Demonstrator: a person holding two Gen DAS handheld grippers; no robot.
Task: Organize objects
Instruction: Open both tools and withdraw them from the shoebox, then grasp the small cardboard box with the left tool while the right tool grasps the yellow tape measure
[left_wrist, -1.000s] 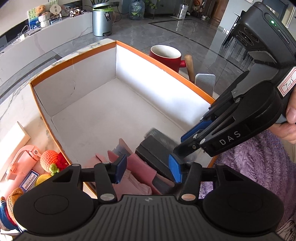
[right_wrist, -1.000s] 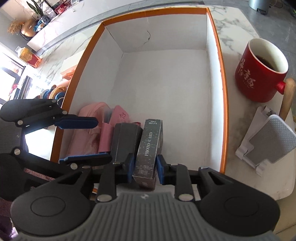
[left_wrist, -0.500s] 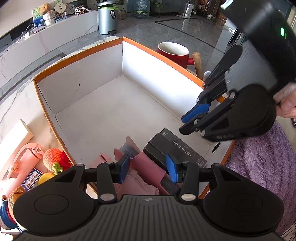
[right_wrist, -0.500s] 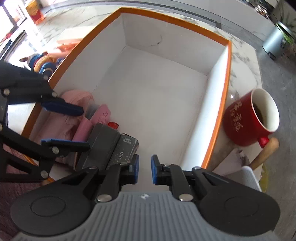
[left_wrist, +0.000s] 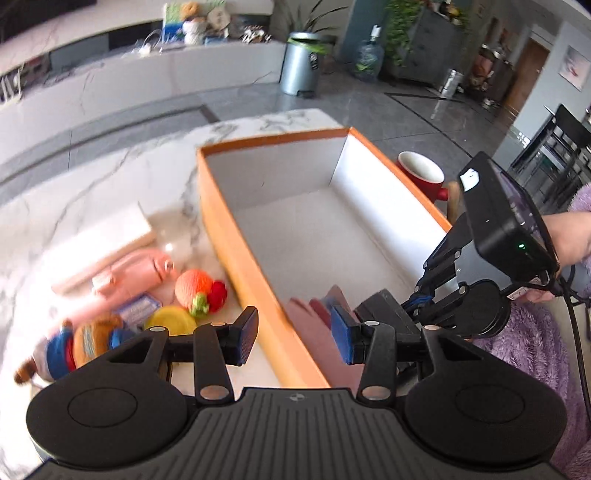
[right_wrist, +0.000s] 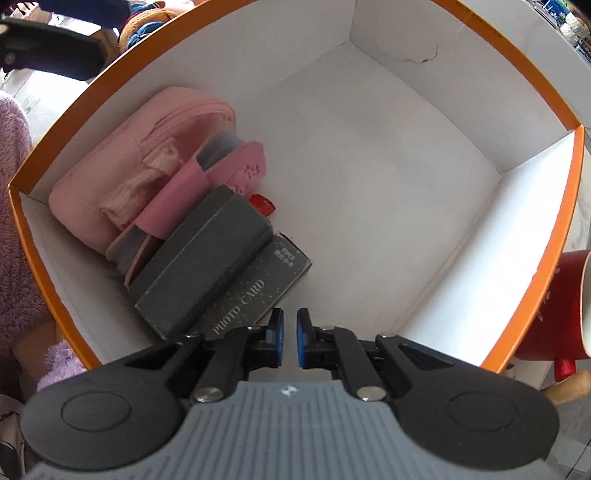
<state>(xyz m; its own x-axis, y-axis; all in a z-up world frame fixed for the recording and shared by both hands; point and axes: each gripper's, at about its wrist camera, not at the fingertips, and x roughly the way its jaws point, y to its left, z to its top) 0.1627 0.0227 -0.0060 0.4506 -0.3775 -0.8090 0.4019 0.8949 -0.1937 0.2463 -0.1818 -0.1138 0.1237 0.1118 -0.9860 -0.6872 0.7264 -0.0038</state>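
Two dark boxes (right_wrist: 207, 266) in orange box (right_wrist: 574, 206).

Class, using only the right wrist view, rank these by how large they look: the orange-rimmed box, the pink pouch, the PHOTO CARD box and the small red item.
1. orange-rimmed box
2. pink pouch
3. PHOTO CARD box, partly hidden, so its place against the pouch is unsure
4. small red item
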